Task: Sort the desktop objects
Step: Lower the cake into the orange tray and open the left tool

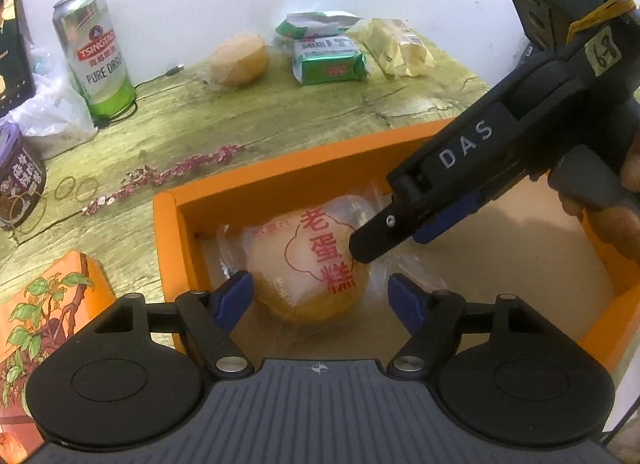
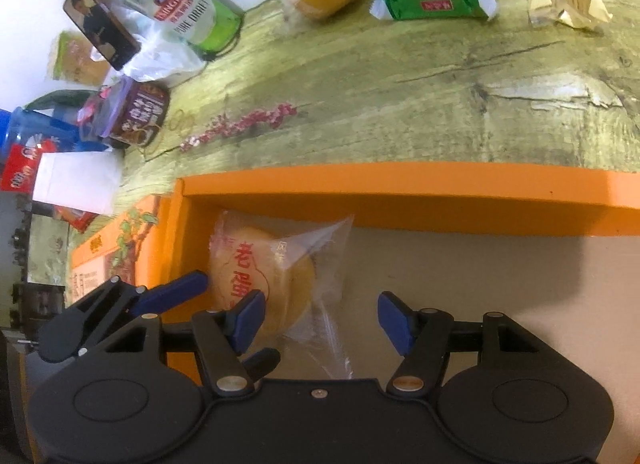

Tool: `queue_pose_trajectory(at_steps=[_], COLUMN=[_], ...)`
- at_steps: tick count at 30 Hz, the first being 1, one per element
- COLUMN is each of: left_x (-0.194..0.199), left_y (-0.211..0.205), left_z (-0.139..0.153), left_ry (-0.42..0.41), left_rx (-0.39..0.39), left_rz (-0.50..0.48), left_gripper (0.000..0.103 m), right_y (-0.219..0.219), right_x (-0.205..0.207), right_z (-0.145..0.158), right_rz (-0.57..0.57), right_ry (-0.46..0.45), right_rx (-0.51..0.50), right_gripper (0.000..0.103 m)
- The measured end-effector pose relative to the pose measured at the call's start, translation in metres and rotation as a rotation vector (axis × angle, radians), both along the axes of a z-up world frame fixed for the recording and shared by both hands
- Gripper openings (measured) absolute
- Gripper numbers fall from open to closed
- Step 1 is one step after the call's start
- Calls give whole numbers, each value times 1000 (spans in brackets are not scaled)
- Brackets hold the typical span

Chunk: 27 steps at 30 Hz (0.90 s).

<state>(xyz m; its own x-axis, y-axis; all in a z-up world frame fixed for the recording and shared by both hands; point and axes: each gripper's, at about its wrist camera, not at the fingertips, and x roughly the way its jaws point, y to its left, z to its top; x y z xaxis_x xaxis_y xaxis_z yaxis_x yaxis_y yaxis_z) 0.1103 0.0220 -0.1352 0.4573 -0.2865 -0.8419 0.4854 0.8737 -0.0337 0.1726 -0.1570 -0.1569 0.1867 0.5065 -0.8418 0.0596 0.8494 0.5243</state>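
The cake is lying straight ahead between the left gripper's half-open, empty jaws, the right gripper gaping empty beside it.

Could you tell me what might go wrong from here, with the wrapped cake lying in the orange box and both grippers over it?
1. The left gripper stands open around the wrapped cake; lifting away could snag its loose wrapper and drag it out of the orange box.
2. The right gripper, also open, hangs close beside; the two could knock together over the cake.
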Motion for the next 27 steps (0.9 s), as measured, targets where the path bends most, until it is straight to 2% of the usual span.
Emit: queue_pose_trajectory(at_steps=[18,23,27], left_x=[2,0,-8], left_y=[2,5,13], left_z=[-2,3,18], left_ry=[-8,-6,-20], left_rx=[-1,6,5], left_rz=[18,34,58], left_gripper=[77,78,79], right_y=[-3,-9,-19], right_x=[-2,-4,-10], right_z=[1,11,26], right_rz=[-11,-12,-14], right_ry=[-3,-15,-41], right_rx=[22,44,54], right_gripper=[61,66,67])
